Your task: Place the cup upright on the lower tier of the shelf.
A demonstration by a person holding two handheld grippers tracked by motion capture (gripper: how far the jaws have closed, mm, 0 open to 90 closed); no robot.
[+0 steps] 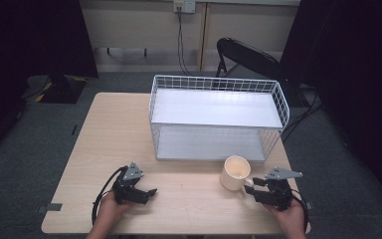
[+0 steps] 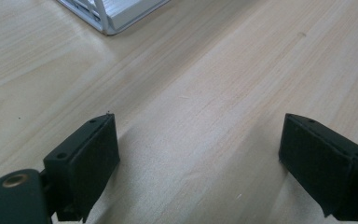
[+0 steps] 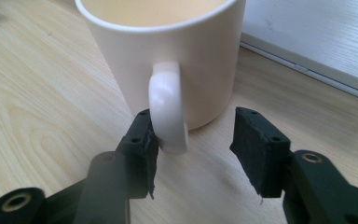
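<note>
Light wooden worktop [image 1: 114,134] bearing a white wire shelf rack [image 1: 218,119] far right and a cream mug [image 1: 235,173] near right.

1. A light wooden worktop [image 1: 114,134] stands on grey carpet.
2. A white two-tier wire shelf rack [image 1: 218,117] sits at the worktop's far side.
3. A black folding chair [image 1: 246,55] stands behind, near a cable [image 1: 181,40] hanging down the wall.

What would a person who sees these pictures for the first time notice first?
Probably the cream mug, upright on the wooden table just in front of the white wire rack. Next, the right gripper has the mug's handle between its jaws: one pad seems to touch it, the other stands apart. The left gripper hangs open over bare wood.
</note>
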